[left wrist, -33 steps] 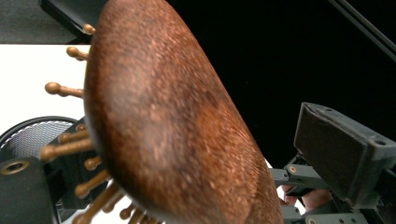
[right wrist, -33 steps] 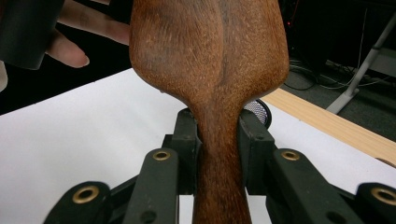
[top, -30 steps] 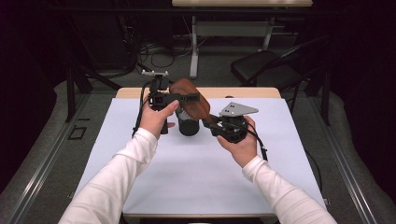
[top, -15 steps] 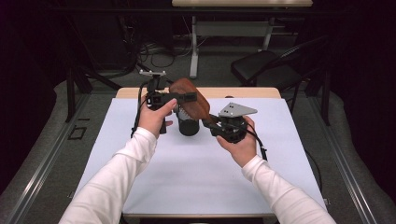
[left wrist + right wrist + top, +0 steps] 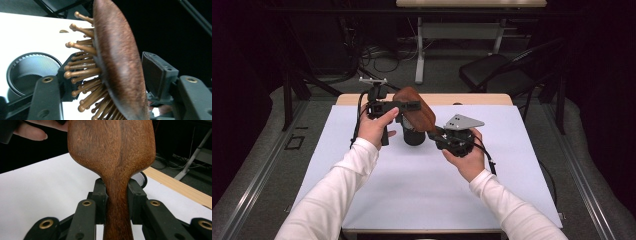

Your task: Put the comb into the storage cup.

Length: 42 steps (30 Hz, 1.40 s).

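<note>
A brown wooden hairbrush point(image 5: 416, 114) is held up over the white table between both grippers. My right gripper point(image 5: 435, 133) is shut on its handle; the right gripper view shows both pads pressing the narrow neck of the hairbrush point(image 5: 112, 150), right gripper point(image 5: 117, 192). My left gripper point(image 5: 406, 106) reaches in from the left across the head. Its jaws have just been closing on the hairbrush point(image 5: 117, 62): in the left gripper view the bristle tips meet one pad and the wooden back lies against the other, left gripper point(image 5: 110, 72).
A black mesh cup point(image 5: 413, 136) stands on the white table cover point(image 5: 412, 190) just under the brush, mesh cup point(image 5: 32, 67) point(image 5: 139, 179). A wooden table edge point(image 5: 482, 99) shows behind the cover. A dark chair point(image 5: 497, 75) and desk legs stand farther back.
The left gripper's jaws have narrowed around the brush head. Both hands and the brush stay in about the same place.
</note>
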Available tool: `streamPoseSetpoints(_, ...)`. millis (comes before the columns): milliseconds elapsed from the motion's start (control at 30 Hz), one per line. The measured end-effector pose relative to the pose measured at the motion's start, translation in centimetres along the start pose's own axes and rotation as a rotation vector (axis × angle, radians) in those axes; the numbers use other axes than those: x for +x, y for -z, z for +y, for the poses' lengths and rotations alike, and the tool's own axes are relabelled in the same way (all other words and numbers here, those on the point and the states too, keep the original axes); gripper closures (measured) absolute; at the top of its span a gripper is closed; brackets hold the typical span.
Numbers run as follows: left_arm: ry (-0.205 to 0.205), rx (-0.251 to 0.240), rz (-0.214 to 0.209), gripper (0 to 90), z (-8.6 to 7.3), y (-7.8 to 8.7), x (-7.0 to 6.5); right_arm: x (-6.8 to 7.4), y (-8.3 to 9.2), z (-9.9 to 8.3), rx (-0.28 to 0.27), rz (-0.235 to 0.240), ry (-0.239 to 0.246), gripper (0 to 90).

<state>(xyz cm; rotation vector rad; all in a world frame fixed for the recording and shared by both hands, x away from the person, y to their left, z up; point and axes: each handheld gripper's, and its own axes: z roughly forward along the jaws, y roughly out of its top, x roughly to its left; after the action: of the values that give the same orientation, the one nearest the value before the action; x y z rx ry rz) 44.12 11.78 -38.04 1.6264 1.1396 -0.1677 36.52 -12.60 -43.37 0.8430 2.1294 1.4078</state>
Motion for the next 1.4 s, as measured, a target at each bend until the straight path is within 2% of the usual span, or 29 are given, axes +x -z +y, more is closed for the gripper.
streamPoseSetpoints(67,0.004,-0.004,-0.001,37.6,0.0,0.1,0.0,0.0,-0.1,-0.1,0.005,-0.001,0.004,72.0)
streamPoseSetpoints(133,0.043,-0.023,-0.009,39.7,0.0,0.4,0.0,0.1,-0.2,-0.1,0.007,-0.002,0.005,72.0)
streamPoseSetpoints(233,0.056,-0.048,-0.018,42.6,0.1,0.6,-0.3,0.2,-0.3,-0.1,0.004,0.000,0.006,72.0)
streamPoseSetpoints(500,0.082,-0.036,-0.030,46.2,0.2,0.9,-0.6,0.2,-0.5,-0.1,0.008,0.008,0.005,71.9)
streamPoseSetpoints(667,0.129,-0.018,-0.052,47.9,0.4,1.1,-0.3,0.3,-0.6,-0.1,0.005,0.019,0.001,71.8)
streamPoseSetpoints(1033,0.115,0.009,-0.041,50.2,0.8,1.1,-0.7,0.2,-0.8,-0.1,0.014,0.039,-0.015,71.0)
streamPoseSetpoints(1200,0.112,0.008,-0.045,50.4,0.9,1.1,-0.9,0.2,-0.7,0.0,-0.003,0.045,-0.023,67.3)
streamPoseSetpoints(1267,0.095,0.011,-0.044,50.5,1.0,1.2,-0.9,0.1,-0.6,0.0,-0.006,0.054,-0.024,66.4)
streamPoseSetpoints(1400,0.089,0.009,-0.049,50.7,1.1,1.4,-1.2,0.2,-0.5,0.1,-0.017,0.069,-0.022,63.2)
